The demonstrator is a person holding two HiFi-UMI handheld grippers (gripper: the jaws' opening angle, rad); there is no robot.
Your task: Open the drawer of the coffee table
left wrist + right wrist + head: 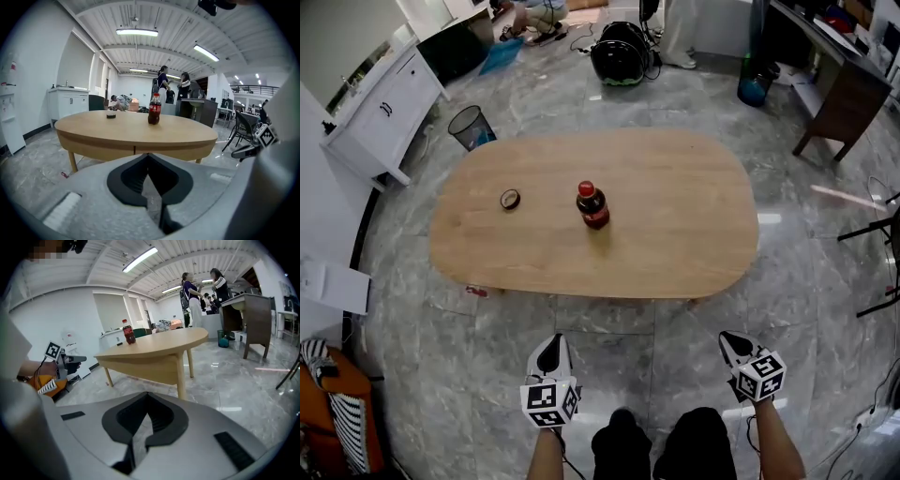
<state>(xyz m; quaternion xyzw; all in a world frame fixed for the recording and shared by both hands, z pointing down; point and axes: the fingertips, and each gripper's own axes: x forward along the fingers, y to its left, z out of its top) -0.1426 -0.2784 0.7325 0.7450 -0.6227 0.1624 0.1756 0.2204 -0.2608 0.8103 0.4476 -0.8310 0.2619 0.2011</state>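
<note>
The oval wooden coffee table [675, 234] stands on the marble floor ahead of me. Its near apron shows a thin vertical seam of the drawer front [135, 150], which sits flush. A cola bottle [592, 205] and a small dark round lid [510, 199] stand on the top. My left gripper [551, 354] and right gripper [733, 346] hang side by side short of the table's near edge, both shut with nothing between the jaws. The left gripper [148, 155] points at the apron; the right gripper [147, 395] points toward a table leg [180, 373].
A mesh waste bin [472, 127] stands beyond the table's left end, a white cabinet [384, 108] further left. A dark desk [844, 94] and a black chair frame [881, 267] lie to the right. People stand far back [171, 89]. My knees [661, 445] are below.
</note>
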